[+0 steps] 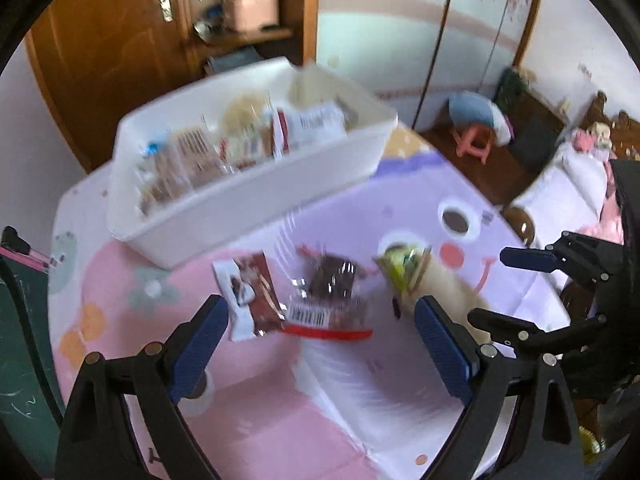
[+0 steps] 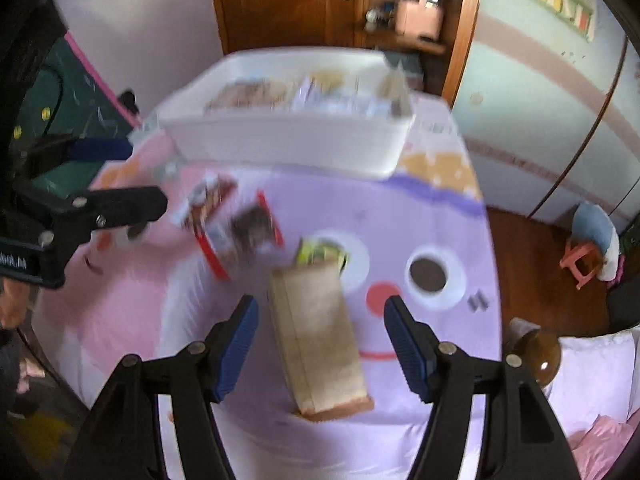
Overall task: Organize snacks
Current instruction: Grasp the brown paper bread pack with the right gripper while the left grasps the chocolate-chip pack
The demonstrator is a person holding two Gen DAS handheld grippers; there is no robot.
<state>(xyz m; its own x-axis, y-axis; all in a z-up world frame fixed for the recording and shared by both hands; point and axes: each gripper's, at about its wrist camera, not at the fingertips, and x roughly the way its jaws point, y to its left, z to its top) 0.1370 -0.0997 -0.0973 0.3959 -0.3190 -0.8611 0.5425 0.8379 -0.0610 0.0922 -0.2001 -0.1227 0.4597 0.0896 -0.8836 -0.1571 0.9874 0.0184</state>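
Observation:
A white bin [image 1: 248,200] [image 2: 288,140] holding several snack packets stands at the back of the table. In front of it lie a brown-and-white packet [image 1: 250,296] [image 2: 208,200], a clear packet with a red edge [image 1: 328,300] [image 2: 248,232], a green packet [image 1: 404,268] [image 2: 320,252] and a beige box [image 1: 452,292] [image 2: 320,340]. My left gripper [image 1: 324,336] [image 2: 146,174] hangs open and wide above the two left packets. My right gripper [image 2: 322,344] [image 1: 490,288] is open over the beige box, which shows between its fingers without touching the pads. Both views are motion-blurred.
A pink and purple cartoon cloth [image 2: 420,220] covers the table, whose right edge drops to a wooden floor with a pink stool [image 2: 580,260]. A green board [image 2: 68,112] stands on the left, a wooden cabinet [image 1: 120,60] behind and a bed [image 1: 568,184] on the right.

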